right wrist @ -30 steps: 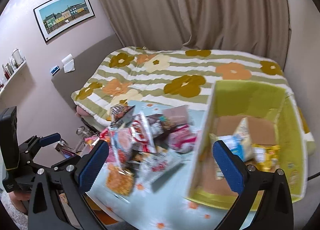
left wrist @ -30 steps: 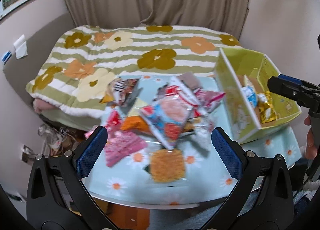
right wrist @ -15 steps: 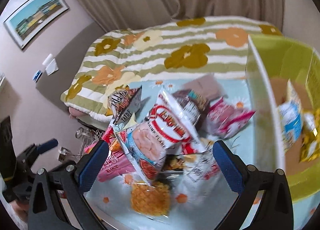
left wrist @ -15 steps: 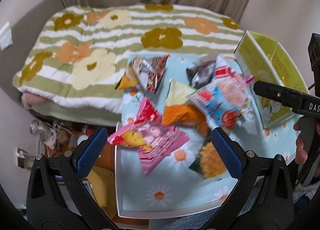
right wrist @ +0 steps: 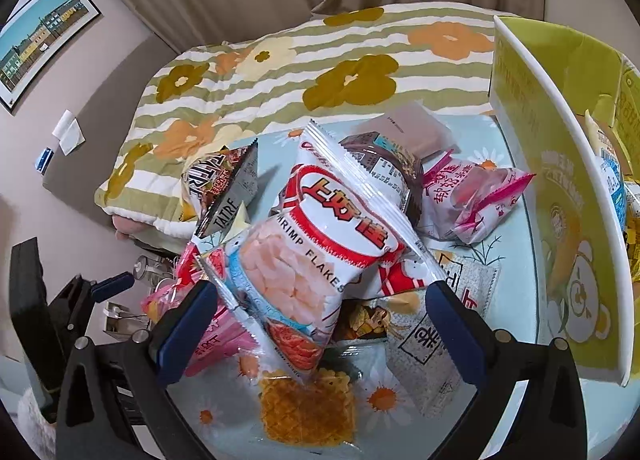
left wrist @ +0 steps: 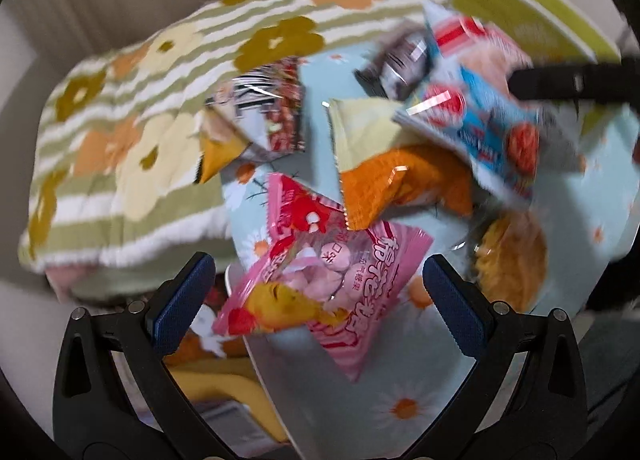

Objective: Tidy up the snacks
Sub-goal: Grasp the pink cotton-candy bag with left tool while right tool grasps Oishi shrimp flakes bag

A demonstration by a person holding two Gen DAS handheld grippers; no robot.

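Several snack bags lie piled on a table with a daisy-print cloth (left wrist: 400,412). My left gripper (left wrist: 316,300) is open just over a pink marshmallow bag (left wrist: 332,288); an orange bag (left wrist: 400,184) lies beyond it. My right gripper (right wrist: 320,324) is open over a shrimp flakes bag (right wrist: 316,256), with a waffle snack (right wrist: 308,408) below it. A yellow-green box (right wrist: 560,188) at the right holds a few snacks. The left wrist view is blurred.
A bed with a striped flower quilt (right wrist: 304,72) lies behind the table. A pink wrapped bun (right wrist: 472,200) and a black Tatre bag (right wrist: 224,184) sit on the table. My right gripper's finger (left wrist: 568,82) shows in the left wrist view.
Both grippers have moved down and closer to the snack pile. The left one now hovers over the pink bag, the right over the shrimp flakes bag. Both stay open.
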